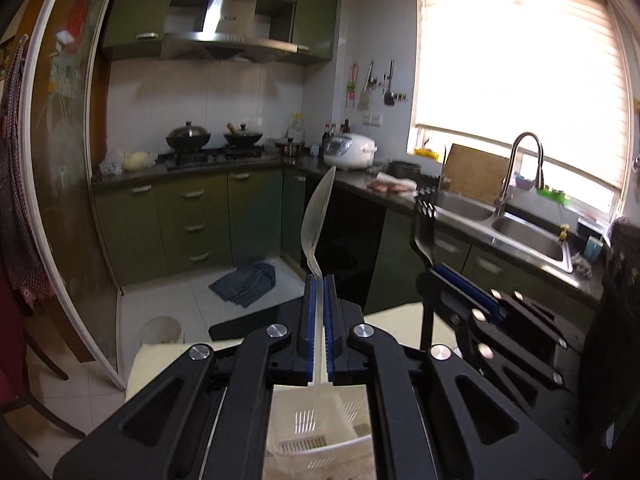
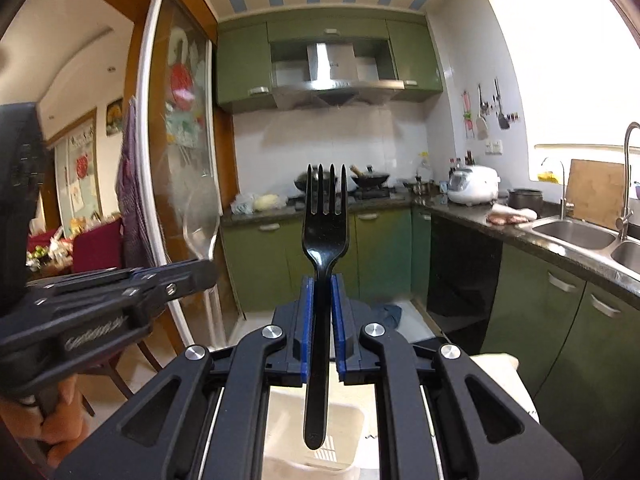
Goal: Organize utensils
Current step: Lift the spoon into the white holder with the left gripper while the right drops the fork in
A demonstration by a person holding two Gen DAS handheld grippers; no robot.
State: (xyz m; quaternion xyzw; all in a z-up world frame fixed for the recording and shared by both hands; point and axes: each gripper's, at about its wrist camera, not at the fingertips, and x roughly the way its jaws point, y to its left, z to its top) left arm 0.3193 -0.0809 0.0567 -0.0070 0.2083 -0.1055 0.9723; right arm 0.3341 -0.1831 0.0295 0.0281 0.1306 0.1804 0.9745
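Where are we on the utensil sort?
Done: nothing visibly placed; the white basket shows no utensils. In hand: left gripper clamps the clear spoon, right gripper the black fork, both upright above the basket. Left: dropping both in.

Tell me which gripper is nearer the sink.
Right. The right gripper, holding the black fork, sits on the sink side; the left gripper, holding the clear spoon, is farther away.

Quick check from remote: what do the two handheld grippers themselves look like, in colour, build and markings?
Both match. The left gripper and right gripper have matte black linkage arms with triangular cut-outs, round silver pivot bolts, and blue ribbed pads lining the fingers. Seen from the right wrist view, the left unit's side carries pale lettering, too blurred to read. No cables show. A bare hand holds it; no sleeve is in view.
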